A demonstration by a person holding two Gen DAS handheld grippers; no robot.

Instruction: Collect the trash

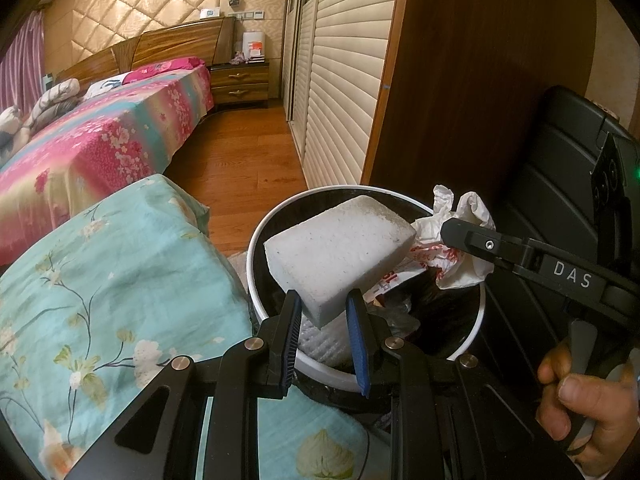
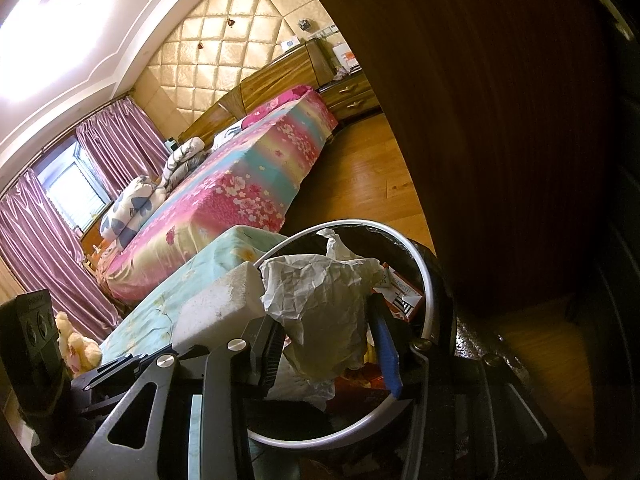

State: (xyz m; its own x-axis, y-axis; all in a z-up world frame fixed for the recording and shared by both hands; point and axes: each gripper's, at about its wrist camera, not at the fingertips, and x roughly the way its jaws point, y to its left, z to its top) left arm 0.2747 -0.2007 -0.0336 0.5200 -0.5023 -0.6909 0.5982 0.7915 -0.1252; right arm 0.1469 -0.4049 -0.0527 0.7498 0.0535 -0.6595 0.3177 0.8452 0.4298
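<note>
- We are holding the white foam block pinched in the left gripper, directly above the trash bin;
- We are holding crumpled paper clamped in the right gripper, also over the bin.

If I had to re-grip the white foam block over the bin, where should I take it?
Probably across its short thickness at the near lower corner, as the left gripper pinches the white foam block now, coming from the camera side. Its flat parallel faces suit the fingers; the broad face looks too wide. The far end leans over the trash bin beside the crumpled paper.
</note>
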